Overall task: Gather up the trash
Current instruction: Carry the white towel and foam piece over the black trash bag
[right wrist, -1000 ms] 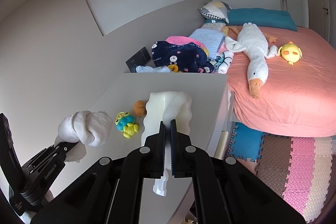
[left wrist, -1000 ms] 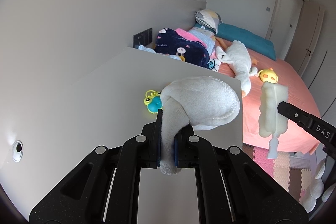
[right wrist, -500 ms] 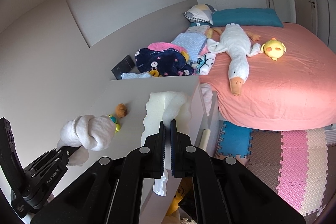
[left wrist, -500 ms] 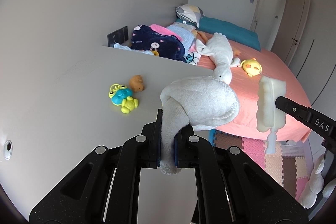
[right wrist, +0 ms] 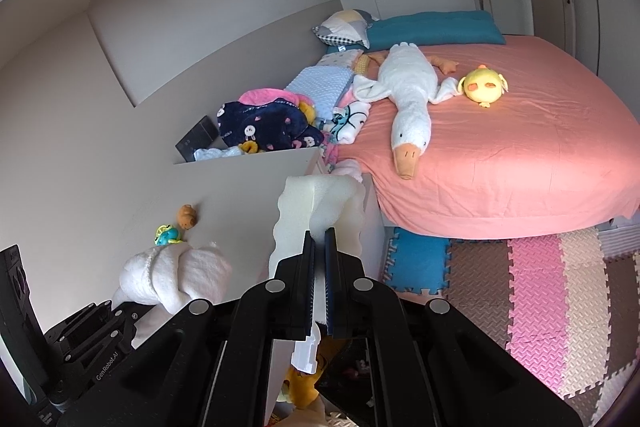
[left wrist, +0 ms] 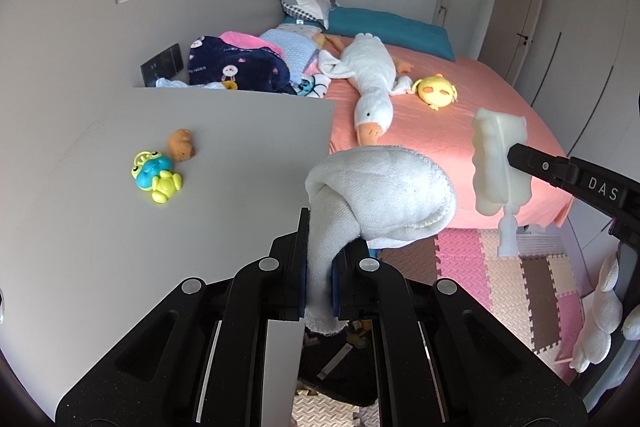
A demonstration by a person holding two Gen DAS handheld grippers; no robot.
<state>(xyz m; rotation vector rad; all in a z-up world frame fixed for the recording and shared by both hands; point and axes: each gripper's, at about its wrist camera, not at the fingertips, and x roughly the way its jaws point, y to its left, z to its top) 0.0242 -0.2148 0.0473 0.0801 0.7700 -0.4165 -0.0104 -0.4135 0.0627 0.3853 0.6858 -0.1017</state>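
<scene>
Bedroom scene seen from two handheld grippers held side by side above the edge of a pale grey tabletop (left wrist: 100, 227). Left gripper (left wrist: 319, 267) has its jaws clamped tight on the tail of a bunched white cloth (left wrist: 380, 195), possibly a sock, whose rounded bulk hangs forward past the fingertips, over the table's near corner. Right gripper (right wrist: 320, 259) pinches a cream wavy-edged foam piece (right wrist: 316, 211) that stands upright between its closed jaws, with a thin white strip poking out below. Both bits of rubbish are lifted clear of the table. On the tabletop, well apart from the grippers, lie a blue-and-yellow frog toy (left wrist: 156, 177) and, just beside it, a small brown plush (left wrist: 182, 145). Beyond the table is a bed with a coral sheet (right wrist: 520, 147), bearing a long white goose plush (right wrist: 408, 99), a round yellow chick toy (right wrist: 484, 87), a teal pillow (right wrist: 432, 27) and a heap of folded blankets (right wrist: 272, 123). Coloured foam floor mats (right wrist: 560, 287) cover the floor beside the bed.
</scene>
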